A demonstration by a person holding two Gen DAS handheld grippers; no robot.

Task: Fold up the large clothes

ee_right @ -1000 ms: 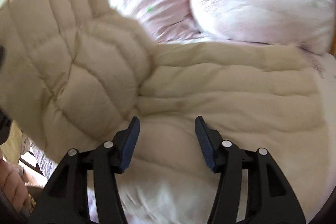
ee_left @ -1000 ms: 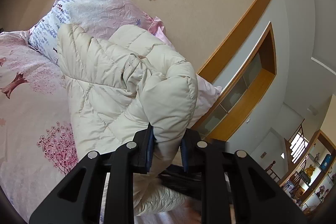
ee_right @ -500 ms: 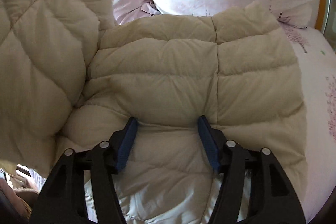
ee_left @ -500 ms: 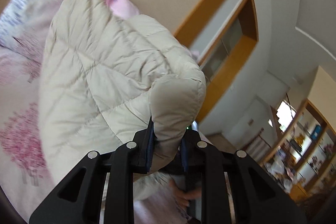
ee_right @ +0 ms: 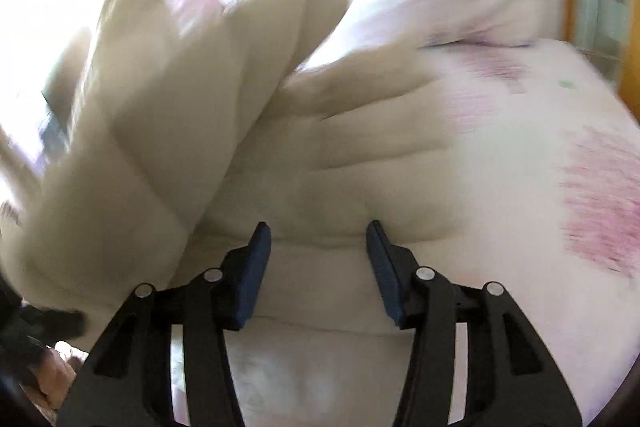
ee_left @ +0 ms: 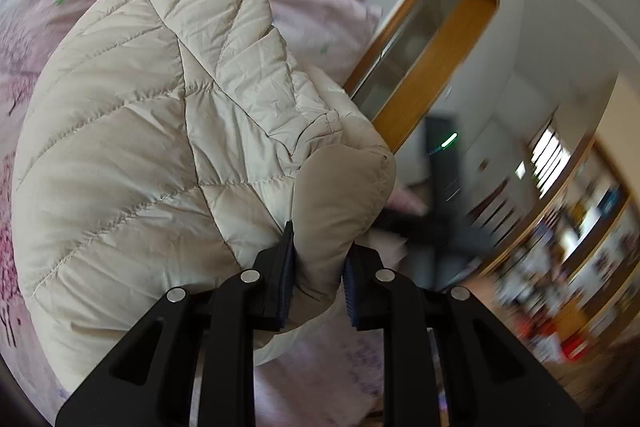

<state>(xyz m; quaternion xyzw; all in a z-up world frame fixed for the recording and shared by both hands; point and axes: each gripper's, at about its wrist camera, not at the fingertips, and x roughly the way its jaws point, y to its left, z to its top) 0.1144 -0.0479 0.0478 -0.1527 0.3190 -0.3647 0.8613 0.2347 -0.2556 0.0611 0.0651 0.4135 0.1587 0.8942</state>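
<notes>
A cream quilted puffer jacket [ee_left: 160, 131] lies on the bed. My left gripper [ee_left: 318, 255] is shut on a puffy edge of the jacket and holds that part lifted, folded over the rest. In the right wrist view the jacket [ee_right: 320, 155] fills the middle, blurred by motion. My right gripper [ee_right: 318, 247] is open, its pads just above the jacket's surface with nothing between them. The lifted flap shows at the left of the right wrist view [ee_right: 140, 147].
The bed has a pink floral sheet [ee_right: 580, 167] and pillows [ee_left: 312, 7] at its head. A wood-framed wall panel [ee_left: 440, 39] and blurred shelves [ee_left: 580, 227] stand beyond the bed. A hand [ee_right: 52, 375] shows at the lower left.
My left gripper has carried the held jacket edge further up and across, the view swinging right. The right gripper stays open and has shifted over the jacket; its view is now blurred.
</notes>
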